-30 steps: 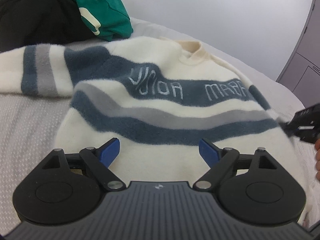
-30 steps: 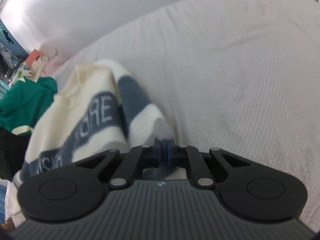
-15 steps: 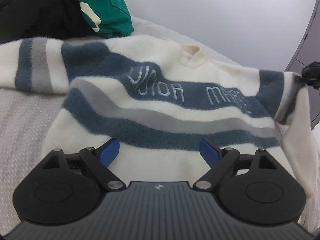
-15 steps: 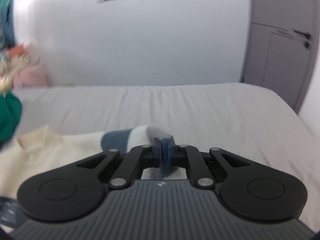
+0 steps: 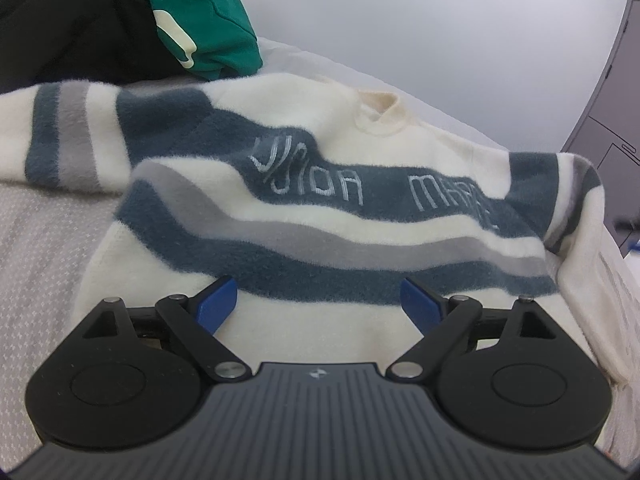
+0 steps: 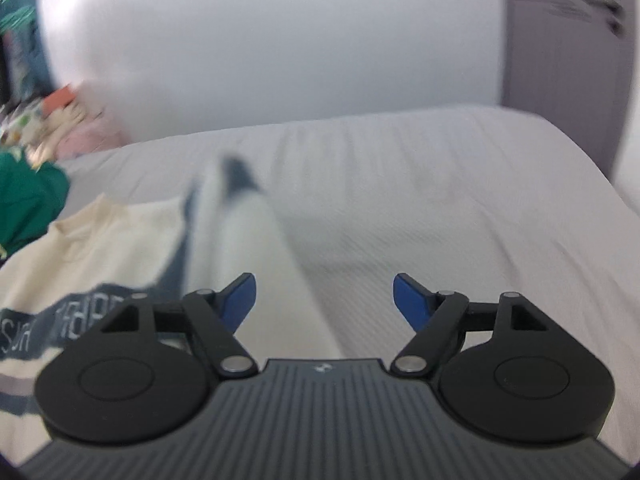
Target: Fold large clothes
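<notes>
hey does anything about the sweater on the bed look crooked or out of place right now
Yes. The sweater's right sleeve is not laid flat: it humps up and looks bent at the bed's edge, while the other sleeve lies straight out.

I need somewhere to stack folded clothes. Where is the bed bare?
Bare bedcover stretches right of the sweater's sleeve toward the door. A narrower strip lies below the other sleeve. The far left corner is crowded by a green garment and a black one.
</notes>
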